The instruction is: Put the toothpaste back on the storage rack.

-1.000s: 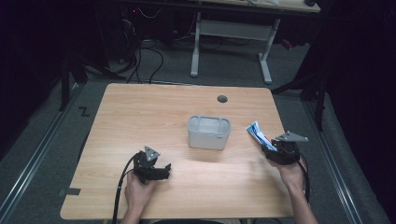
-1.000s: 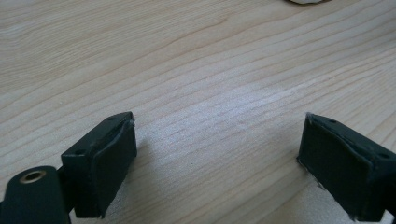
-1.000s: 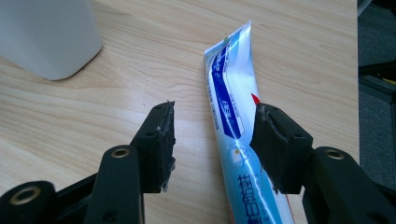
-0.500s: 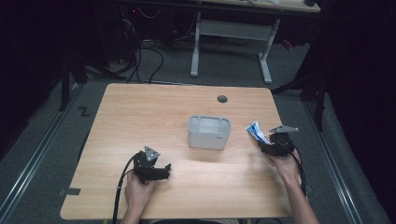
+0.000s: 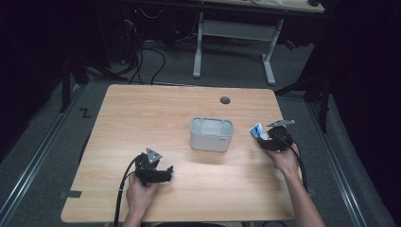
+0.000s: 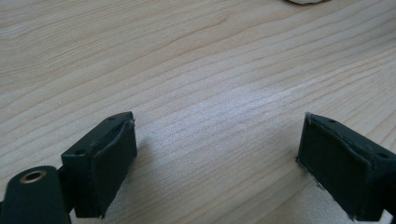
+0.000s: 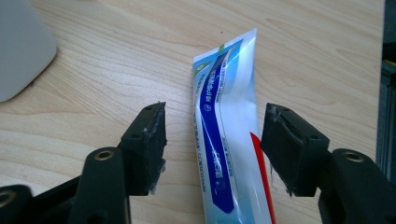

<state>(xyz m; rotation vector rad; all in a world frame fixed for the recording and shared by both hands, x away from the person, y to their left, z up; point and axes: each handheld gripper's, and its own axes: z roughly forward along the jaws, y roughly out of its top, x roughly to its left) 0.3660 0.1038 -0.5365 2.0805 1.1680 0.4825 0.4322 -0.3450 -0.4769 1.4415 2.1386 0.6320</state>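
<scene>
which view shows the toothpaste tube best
The right gripper view: the toothpaste tube lies flat on the table, its blue and white print clear, between the open right claw, pads apart from it. The high view shows it as a small blue-white patch beside that claw.

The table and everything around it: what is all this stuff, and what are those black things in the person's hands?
table: one, light wood, centre, with a dark round hole near its far edge
bin: one, grey, open-topped, mid-table
tube: one, white, blue and red, lying flat on the table's right side, between the right gripper's fingers, untouched
desk frame: one, white, on the floor beyond
cables: several, black, on the floor at far left
left gripper: black, open above bare wood
right gripper: black, jaws have just been opening
forearms: two, at bottom
</scene>
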